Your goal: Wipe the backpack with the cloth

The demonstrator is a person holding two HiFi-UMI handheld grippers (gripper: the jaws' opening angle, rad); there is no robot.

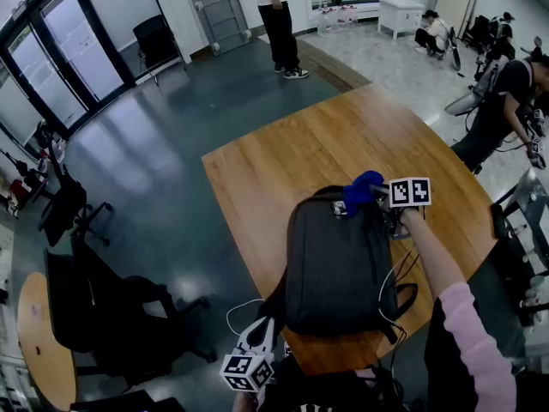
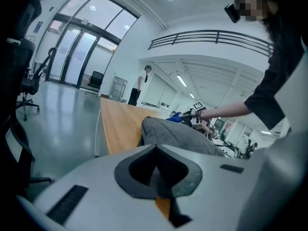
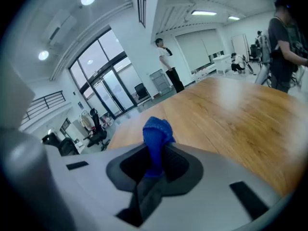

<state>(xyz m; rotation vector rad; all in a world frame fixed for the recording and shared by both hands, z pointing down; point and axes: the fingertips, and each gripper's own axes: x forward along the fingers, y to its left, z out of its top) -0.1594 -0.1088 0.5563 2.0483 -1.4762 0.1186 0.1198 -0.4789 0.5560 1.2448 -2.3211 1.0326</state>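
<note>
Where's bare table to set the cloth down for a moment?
The far half of the table, beyond the backpack, is bare wood. A narrower bare strip runs between the backpack and the table's left edge. The right side is crowded: the right hand-held gripper holding the cloth, the arm and a white cable.

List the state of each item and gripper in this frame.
Backpack: lying flat on the table.
Cloth: bunched, at the backpack's far end.
Right gripper: shut on the cloth.
Left gripper: shut, empty.
</note>
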